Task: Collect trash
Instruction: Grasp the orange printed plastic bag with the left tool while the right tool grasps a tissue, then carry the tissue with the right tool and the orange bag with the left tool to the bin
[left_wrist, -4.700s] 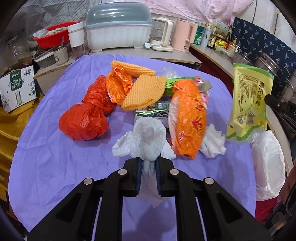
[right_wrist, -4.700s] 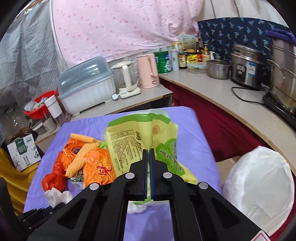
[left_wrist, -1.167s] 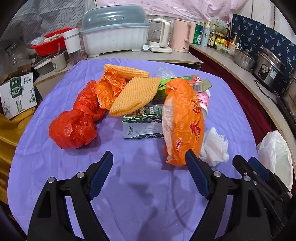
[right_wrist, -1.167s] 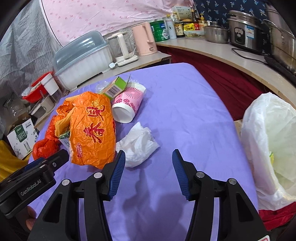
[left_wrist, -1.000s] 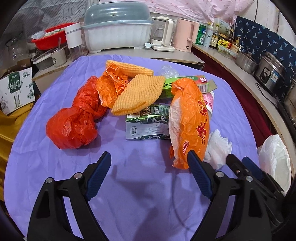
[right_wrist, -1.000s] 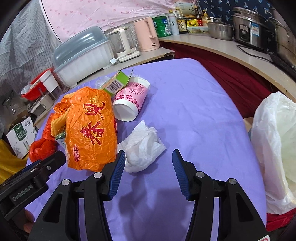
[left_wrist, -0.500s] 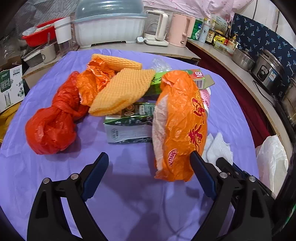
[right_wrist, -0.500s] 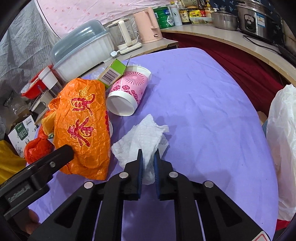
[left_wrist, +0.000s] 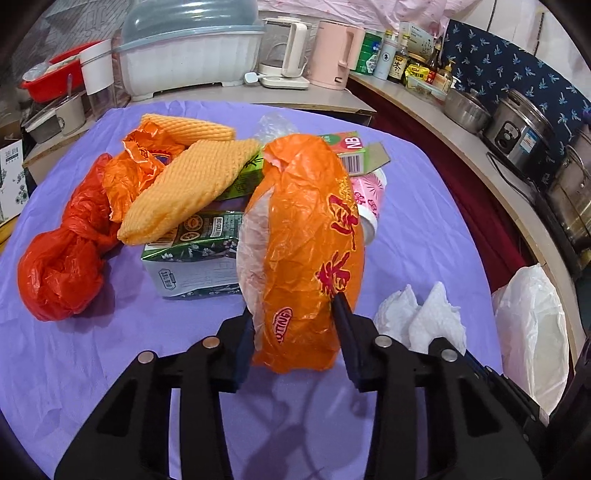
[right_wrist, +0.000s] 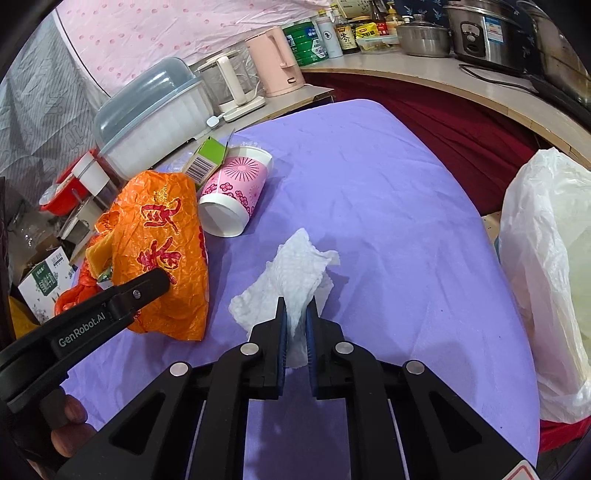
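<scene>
A crinkled orange plastic bag (left_wrist: 306, 229) with red characters lies on the purple tablecloth (left_wrist: 74, 369). Its near end sits between the fingers of my left gripper (left_wrist: 293, 306). The jaws are closing and the pads touch both sides of the bag. From the right wrist view one left finger (right_wrist: 144, 288) rests against the same orange bag (right_wrist: 159, 236). My right gripper (right_wrist: 295, 317) is shut on a white paper towel (right_wrist: 295, 266), whose free end fans out over the cloth. The white paper towel (left_wrist: 436, 317) shows just right of the left gripper. A white trash bag (right_wrist: 546, 258) hangs past the table's right edge.
Behind the orange bag lie a pink paper cup (right_wrist: 236, 192), a green carton (right_wrist: 207, 158), a tea carton (left_wrist: 192, 254), yellow foam nets (left_wrist: 184, 192) and a knotted red bag (left_wrist: 62, 266). A covered dish rack (left_wrist: 192, 55), kettles and pots line the counters beyond.
My left gripper slid forward and its wide jaws came in around the orange bag's near end. The right gripper shut on the paper towel and keeps hold of it.
</scene>
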